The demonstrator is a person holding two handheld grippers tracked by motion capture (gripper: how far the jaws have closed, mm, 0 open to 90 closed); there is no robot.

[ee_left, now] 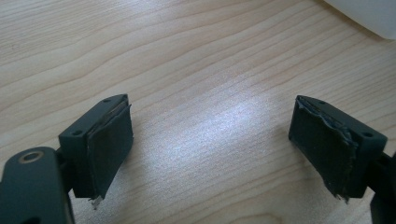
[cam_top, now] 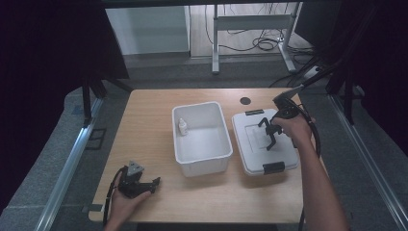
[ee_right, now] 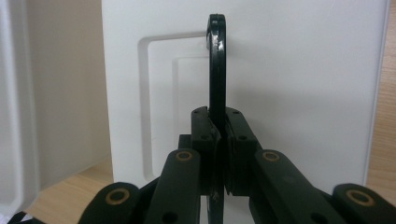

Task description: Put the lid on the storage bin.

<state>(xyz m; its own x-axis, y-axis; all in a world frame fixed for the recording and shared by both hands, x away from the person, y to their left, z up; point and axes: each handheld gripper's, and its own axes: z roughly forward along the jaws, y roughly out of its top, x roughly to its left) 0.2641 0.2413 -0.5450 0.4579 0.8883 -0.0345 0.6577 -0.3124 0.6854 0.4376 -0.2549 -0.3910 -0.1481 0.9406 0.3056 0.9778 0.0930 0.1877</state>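
**Lid handle gripped beside the open bin**

Pale wooden tabletop (cam_top: 144, 139) is carrying two white plastic pieces side by side: an open rectangular bin (cam_top: 201, 163) at centre and, at its 3 o'clock, a flat white lid (cam_top: 288, 156) with black latches. We are clenching our right gripper (ee_right: 218, 130) on the lid's thin black handle (ee_right: 217, 70). Our left gripper (cam_top: 155, 182) is resting at 7 o'clock, jaws spread and empty. We are judging the narrow handle as the risk: it may be slipping between the pads, letting the lid tilt and knock the small white bottle (cam_top: 183, 127) inside the bin.
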